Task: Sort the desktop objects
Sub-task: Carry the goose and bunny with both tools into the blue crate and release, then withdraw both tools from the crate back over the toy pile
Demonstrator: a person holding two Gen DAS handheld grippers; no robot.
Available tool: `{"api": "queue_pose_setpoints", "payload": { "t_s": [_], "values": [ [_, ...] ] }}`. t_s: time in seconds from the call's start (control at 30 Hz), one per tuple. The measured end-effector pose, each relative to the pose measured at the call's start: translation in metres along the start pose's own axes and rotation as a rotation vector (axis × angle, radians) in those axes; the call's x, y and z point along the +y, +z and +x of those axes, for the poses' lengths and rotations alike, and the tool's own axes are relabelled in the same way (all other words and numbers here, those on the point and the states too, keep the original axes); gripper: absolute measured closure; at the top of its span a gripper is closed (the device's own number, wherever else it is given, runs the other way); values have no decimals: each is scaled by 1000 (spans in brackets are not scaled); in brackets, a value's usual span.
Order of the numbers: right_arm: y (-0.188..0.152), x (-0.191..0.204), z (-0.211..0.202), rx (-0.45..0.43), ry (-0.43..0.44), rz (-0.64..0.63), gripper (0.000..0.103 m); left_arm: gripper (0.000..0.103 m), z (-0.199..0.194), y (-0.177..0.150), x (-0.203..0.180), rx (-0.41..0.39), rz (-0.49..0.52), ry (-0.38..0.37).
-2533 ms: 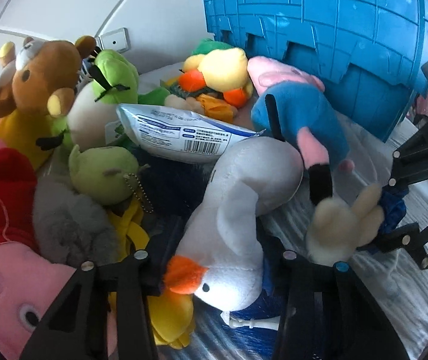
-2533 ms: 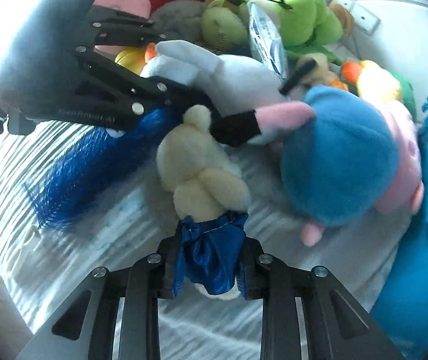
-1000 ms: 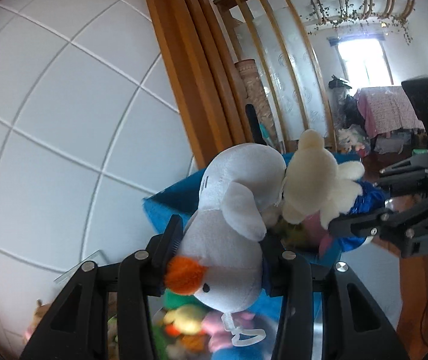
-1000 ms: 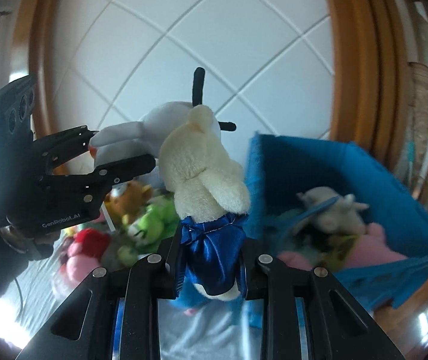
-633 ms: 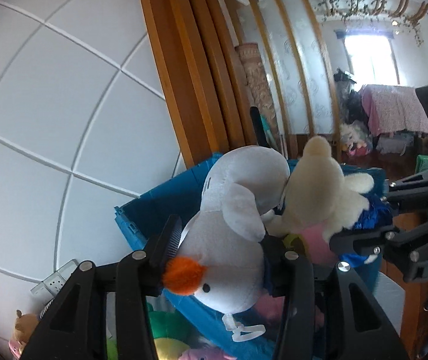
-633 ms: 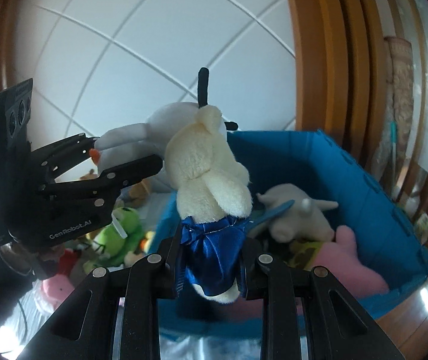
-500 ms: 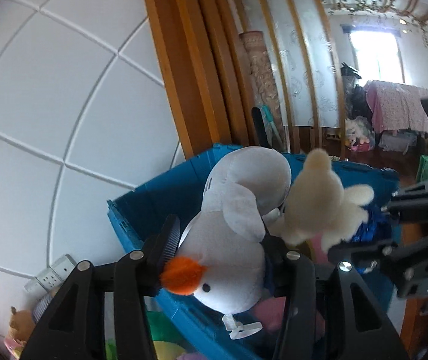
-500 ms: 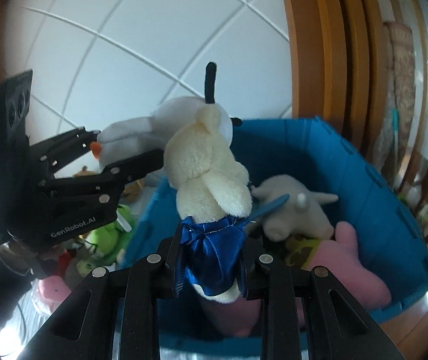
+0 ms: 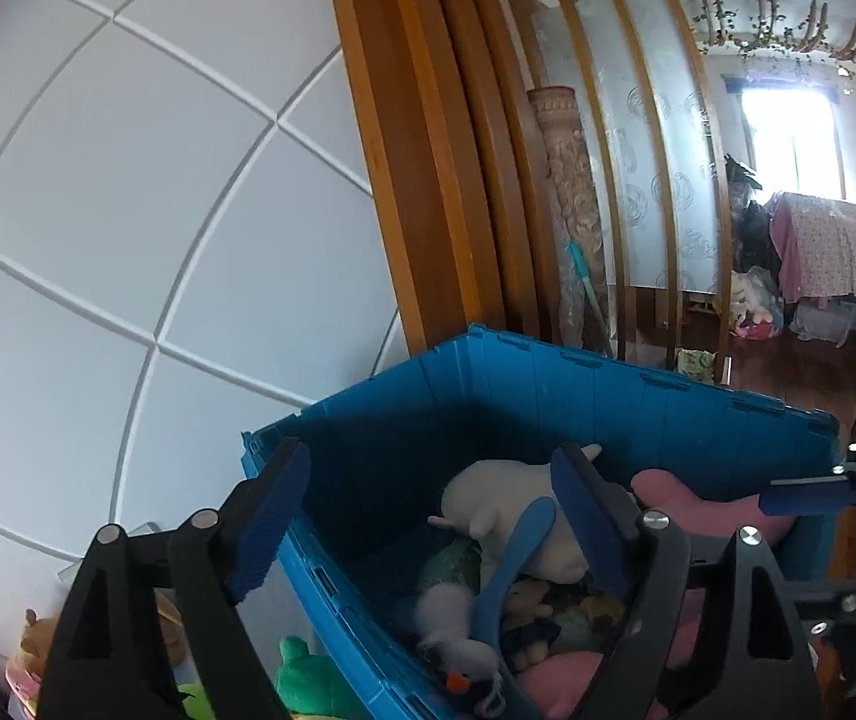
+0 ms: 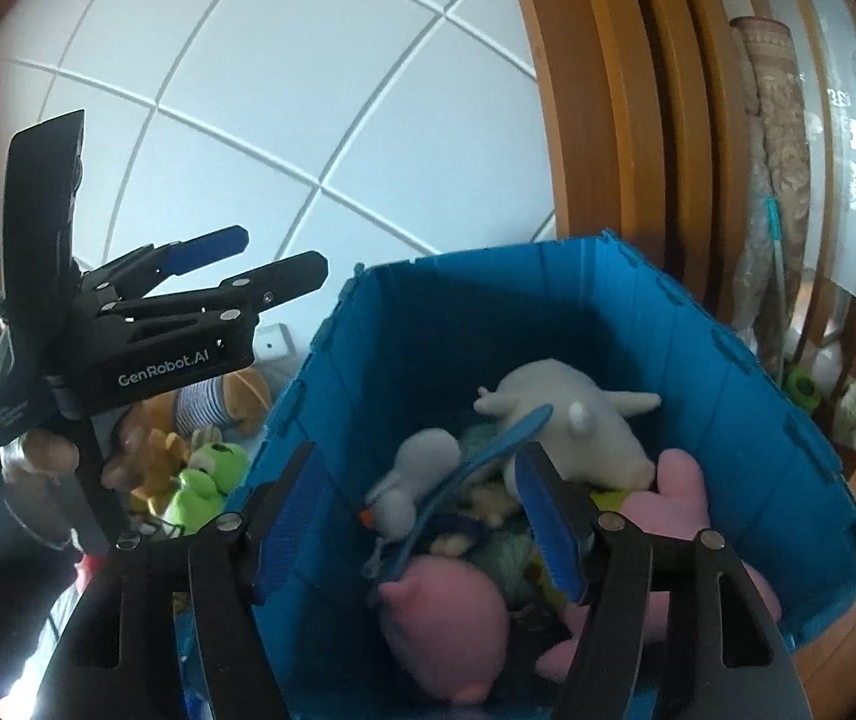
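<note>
A blue plastic crate (image 9: 667,408) (image 10: 757,408) holds several plush toys. The grey goose with the orange beak (image 10: 416,480) (image 9: 451,642) lies inside it, next to a white plush (image 10: 571,414) (image 9: 505,498) and pink plush toys (image 10: 445,624). A blue brush (image 10: 481,468) leans across them. My left gripper (image 9: 428,516) is open and empty above the crate's near edge; it also shows in the right wrist view (image 10: 260,258). My right gripper (image 10: 422,510) is open and empty over the crate. One blue pad of it shows at the right edge (image 9: 805,495).
A heap of plush toys lies left of the crate: a green frog (image 10: 206,480) (image 9: 308,684) and brown bears (image 10: 212,402). A white panelled wall (image 9: 128,240) stands behind. Wooden posts (image 9: 428,150) rise behind the crate. A wall socket (image 10: 275,345) sits low.
Both grippers have opened. The grey goose and the cream toy with the blue bow have dropped out of the fingers into the crate.
</note>
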State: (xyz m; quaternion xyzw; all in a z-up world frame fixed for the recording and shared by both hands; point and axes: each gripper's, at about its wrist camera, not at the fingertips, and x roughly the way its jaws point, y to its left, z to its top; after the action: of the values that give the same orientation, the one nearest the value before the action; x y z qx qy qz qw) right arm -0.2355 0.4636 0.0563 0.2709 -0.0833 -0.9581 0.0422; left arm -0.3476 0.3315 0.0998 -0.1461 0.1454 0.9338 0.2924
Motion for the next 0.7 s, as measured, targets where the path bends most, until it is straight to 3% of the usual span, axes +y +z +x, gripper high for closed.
{"api": "queue_pose_setpoints", "payload": {
  "t_s": [0.3, 0.7],
  "values": [
    [-29, 21, -62, -107, 19, 9, 32, 20, -54, -34, -4, -51, -12, 39],
    [-92, 98, -115, -199, 23, -14, 30, 20, -177, -131, 17, -36, -85, 182]
  ]
}}
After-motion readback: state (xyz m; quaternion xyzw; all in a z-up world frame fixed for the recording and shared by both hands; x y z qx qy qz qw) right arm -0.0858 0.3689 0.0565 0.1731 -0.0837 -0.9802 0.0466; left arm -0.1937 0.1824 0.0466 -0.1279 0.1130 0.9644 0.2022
